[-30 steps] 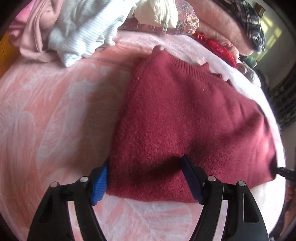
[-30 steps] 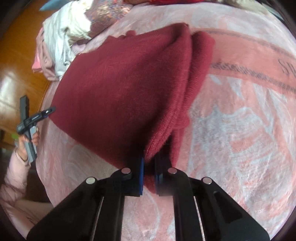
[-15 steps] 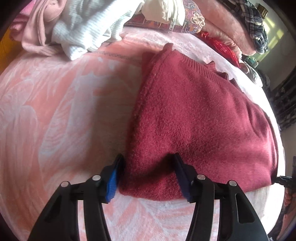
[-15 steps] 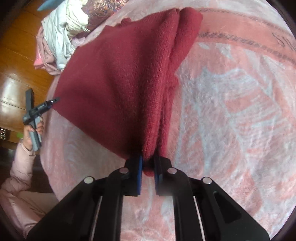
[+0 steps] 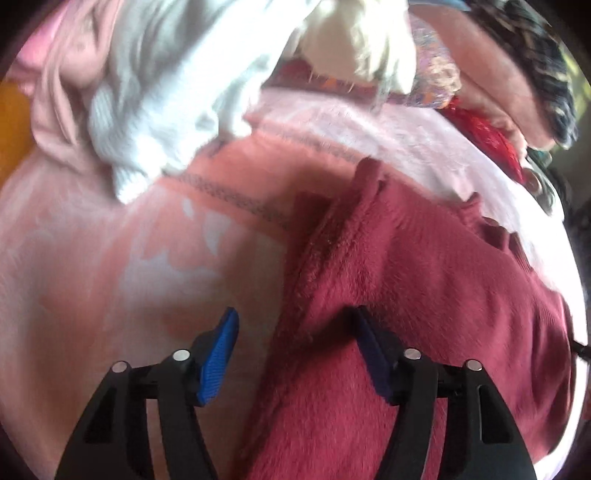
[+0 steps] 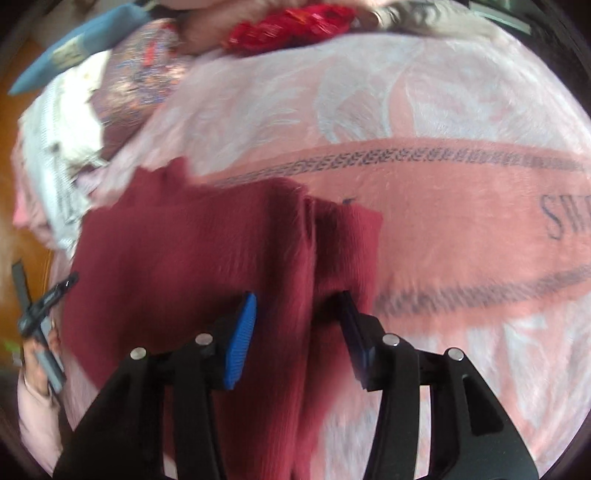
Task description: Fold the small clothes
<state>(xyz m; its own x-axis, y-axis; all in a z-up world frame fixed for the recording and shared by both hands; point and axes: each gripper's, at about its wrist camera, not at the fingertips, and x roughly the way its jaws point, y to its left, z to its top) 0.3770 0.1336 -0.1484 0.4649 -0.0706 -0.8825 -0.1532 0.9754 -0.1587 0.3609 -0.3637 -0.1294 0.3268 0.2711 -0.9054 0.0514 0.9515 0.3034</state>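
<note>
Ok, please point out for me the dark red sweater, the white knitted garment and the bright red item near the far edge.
dark red sweater (image 5: 424, 295): left wrist view, on its fuzzy front.
white knitted garment (image 5: 155, 110): left wrist view, on its ribbed middle.
bright red item (image 6: 291, 26): right wrist view, on its crinkled middle.

- A bed carries everything, covered by a pink plush blanket with pale leaf shapes, a darker pink band edged by grey patterned lines, and dark lettering at the right edge.
- A dark red knit sweater lies folded on the blanket, its folded edges stacked along one side.
- At the far end sits a heap of clothes: a white ribbed piece, a pale pink one and a patterned one.
- A shiny red item lies near the heap.
</note>
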